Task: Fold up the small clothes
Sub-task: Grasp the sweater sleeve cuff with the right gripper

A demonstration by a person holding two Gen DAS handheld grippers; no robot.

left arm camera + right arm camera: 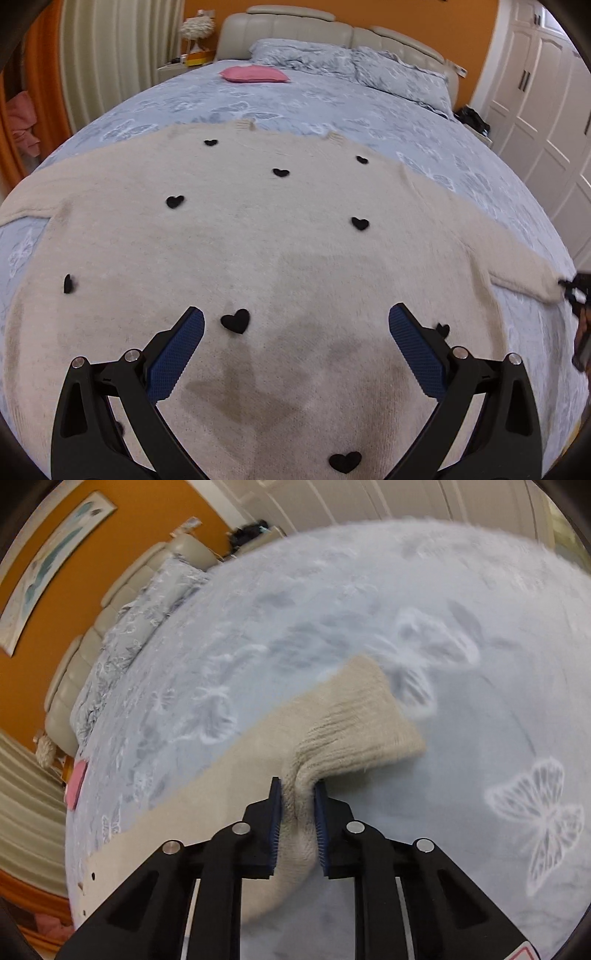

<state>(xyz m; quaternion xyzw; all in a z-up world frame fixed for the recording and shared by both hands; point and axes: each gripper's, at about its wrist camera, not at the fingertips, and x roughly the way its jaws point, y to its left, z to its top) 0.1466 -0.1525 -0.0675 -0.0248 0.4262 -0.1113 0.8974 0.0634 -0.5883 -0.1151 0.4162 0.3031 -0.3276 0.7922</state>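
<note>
One cream sweater (pixel 229 251) dotted with small black hearts lies spread flat across a bed (pixel 332 107) covered in a pale blue butterfly-print quilt, its sleeves stretched out to either side. The left tool (pixel 295 325) hangs over the lower part of the sweater's body with its blue-padded fingers (pixel 177 354) spread wide and nothing between them; a black heart (pixel 235 320) sits on the knit just beside the left-hand pad. The right tool (pixel 298 797) is clamped on the ribbed cuff (pixel 354 720) of the right sleeve, the knit bunched into a narrow ridge between its two pads, while the cuff's end fans out on the quilt beyond the tips. In the left wrist view that same tool appears at the far right edge, at the sleeve's end. A pink cushion (pixel 254 74) rests near the pillows (pixel 354 62) at the padded headboard (pixel 295 26), well apart from the sweater.
</note>
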